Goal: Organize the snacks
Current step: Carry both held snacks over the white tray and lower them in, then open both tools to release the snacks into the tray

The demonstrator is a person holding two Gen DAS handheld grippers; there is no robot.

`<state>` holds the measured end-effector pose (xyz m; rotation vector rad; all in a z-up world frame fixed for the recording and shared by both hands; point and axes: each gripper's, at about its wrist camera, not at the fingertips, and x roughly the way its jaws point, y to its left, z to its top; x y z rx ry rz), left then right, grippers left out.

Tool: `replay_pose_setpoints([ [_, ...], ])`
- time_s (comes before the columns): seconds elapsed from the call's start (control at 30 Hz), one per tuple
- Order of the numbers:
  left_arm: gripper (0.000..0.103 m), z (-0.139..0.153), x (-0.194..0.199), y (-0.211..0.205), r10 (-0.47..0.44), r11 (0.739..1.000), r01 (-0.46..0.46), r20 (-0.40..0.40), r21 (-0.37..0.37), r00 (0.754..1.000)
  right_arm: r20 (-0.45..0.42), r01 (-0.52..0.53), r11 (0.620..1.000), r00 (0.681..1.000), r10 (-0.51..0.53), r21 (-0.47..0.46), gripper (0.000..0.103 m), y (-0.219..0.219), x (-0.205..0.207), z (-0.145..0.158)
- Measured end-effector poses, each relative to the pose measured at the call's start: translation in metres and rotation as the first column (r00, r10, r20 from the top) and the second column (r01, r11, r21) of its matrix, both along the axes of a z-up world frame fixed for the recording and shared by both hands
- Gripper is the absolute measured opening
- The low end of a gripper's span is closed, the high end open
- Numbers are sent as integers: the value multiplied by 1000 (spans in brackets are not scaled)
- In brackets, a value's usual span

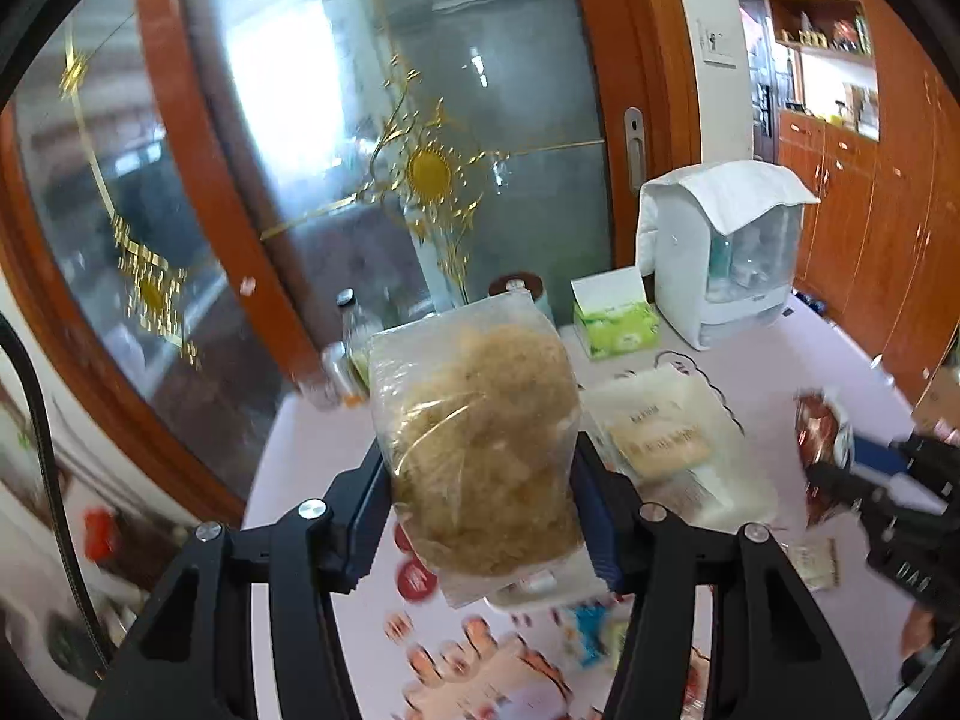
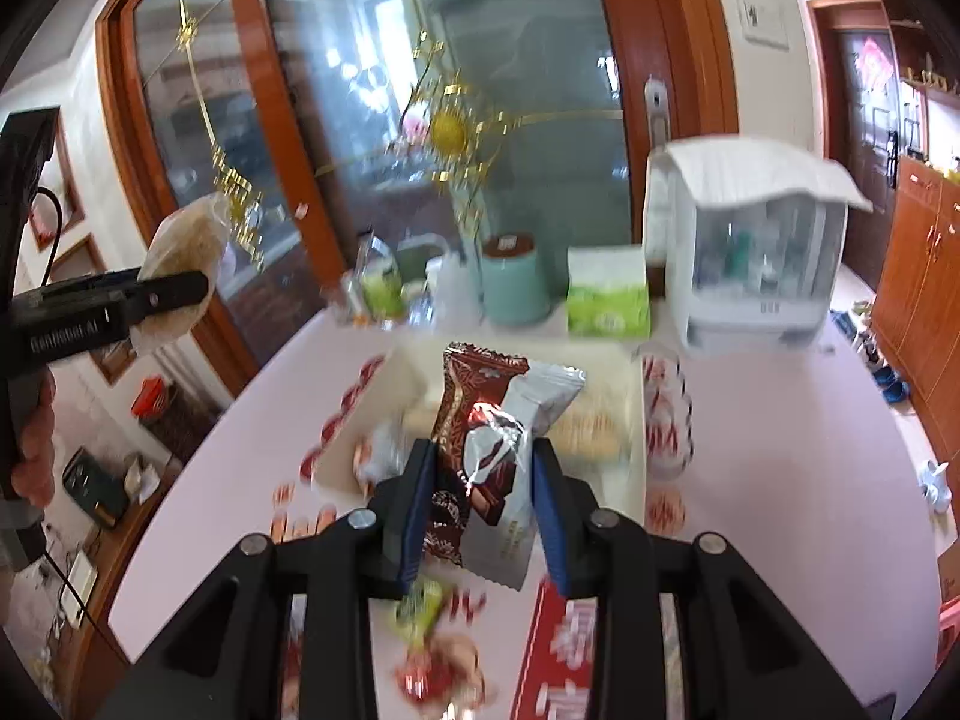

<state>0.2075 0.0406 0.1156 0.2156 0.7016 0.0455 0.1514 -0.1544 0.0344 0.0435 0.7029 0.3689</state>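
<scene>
A: Gripping low on a clear bag of golden floss (image 1: 480, 438), the left tongs (image 1: 480, 516) hold it above the tabletop (image 1: 810, 360). Light, soft, crushable; film looks slippery, so a hold across the full body suits it.

B: Right tongs (image 2: 480, 510) clamp two crinkly wrapped snacks (image 2: 486, 444), brown one and silver one, also aloft. Light, foil likely slick.

A: Containers?

B: White tray (image 2: 396, 384) below holds pale packets; contents blurred. Clear-fronted white cabinet (image 2: 750, 252) at the back holds bottles. Green tissue box (image 2: 606, 294) beside it.
</scene>
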Motion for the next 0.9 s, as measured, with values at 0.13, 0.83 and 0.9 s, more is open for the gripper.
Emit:
replay_pose_setpoints([
  [0.13, 55, -8, 45, -1, -33, 999, 32, -52, -12, 998, 39, 53, 998, 998, -52, -15, 33, 13, 34, 22],
  [0.83, 86, -116, 109, -2, -39, 999, 30, -264, -37, 964, -157, 82, 994, 983, -93, -72, 54, 32, 105, -46],
  [0.9, 86, -108, 99, -5, -39, 998, 27, -246, -52, 969, -170, 82, 994, 981, -93, -71, 53, 25, 101, -46],
])
